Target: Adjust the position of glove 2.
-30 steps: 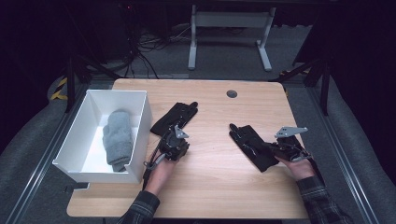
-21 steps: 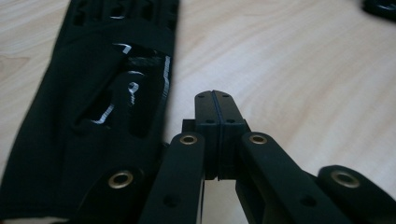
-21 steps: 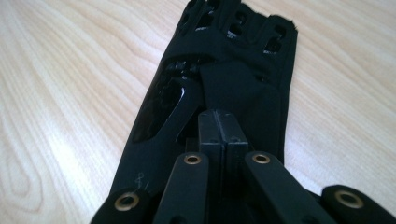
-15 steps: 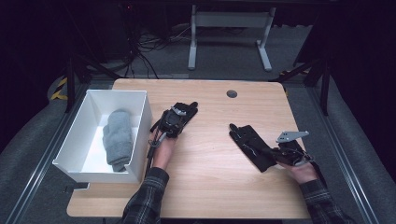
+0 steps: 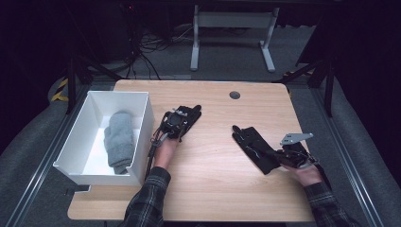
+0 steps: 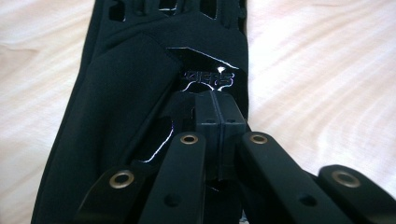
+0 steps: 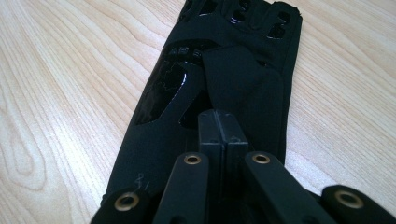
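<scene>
Over each black glove (image 6: 154, 93) (image 7: 233, 74), both grippers' (image 6: 215, 105) (image 7: 222, 123) jaws pressed together (nothing pinched).

Two black gloves (image 5: 185, 117) (image 5: 253, 146); one grey sock (image 5: 119, 139); one white bin (image 5: 142, 106).

Left glove (image 5: 187, 117): black, fingerless, flat on the wooden table just beside the white bin (glossy logo patch up).
Right glove (image 5: 253, 147): black, matching, flat, angled diagonally, well apart from the first.
</scene>
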Available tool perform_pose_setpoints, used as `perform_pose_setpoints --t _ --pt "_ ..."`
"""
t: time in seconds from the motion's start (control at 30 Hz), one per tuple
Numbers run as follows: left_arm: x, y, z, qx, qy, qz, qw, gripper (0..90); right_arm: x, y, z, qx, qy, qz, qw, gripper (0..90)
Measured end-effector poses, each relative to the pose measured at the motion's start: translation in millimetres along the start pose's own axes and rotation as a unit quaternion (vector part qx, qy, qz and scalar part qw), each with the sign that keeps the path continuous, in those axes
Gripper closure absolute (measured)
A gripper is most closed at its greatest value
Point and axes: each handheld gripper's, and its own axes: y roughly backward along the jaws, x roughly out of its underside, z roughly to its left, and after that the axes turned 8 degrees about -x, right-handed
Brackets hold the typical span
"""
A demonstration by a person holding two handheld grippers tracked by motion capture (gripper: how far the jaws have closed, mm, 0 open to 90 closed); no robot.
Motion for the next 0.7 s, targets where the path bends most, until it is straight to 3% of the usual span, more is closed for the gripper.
perform_pose_setpoints --t 0.4,0.67,0.7 --pt "16.1 18.3 -26.9 0.053 -0.034 0.012 0.9979 90.0 -0.6 -0.6 0.9 -0.005 0.005 0.001 1.0000 90.0" --pt "29.6 31.5 -49.3 0.086 -0.064 0.012 0.9942 90.0 -0.4 0.1 0.6 -0.011 0.005 -0.001 0.9999 90.0" --pt "33.4 35.1 -54.9 0.096 -0.071 0.013 0.9928 90.0 -0.5 0.2 0.5 -0.012 0.005 -0.002 0.9999 90.0"
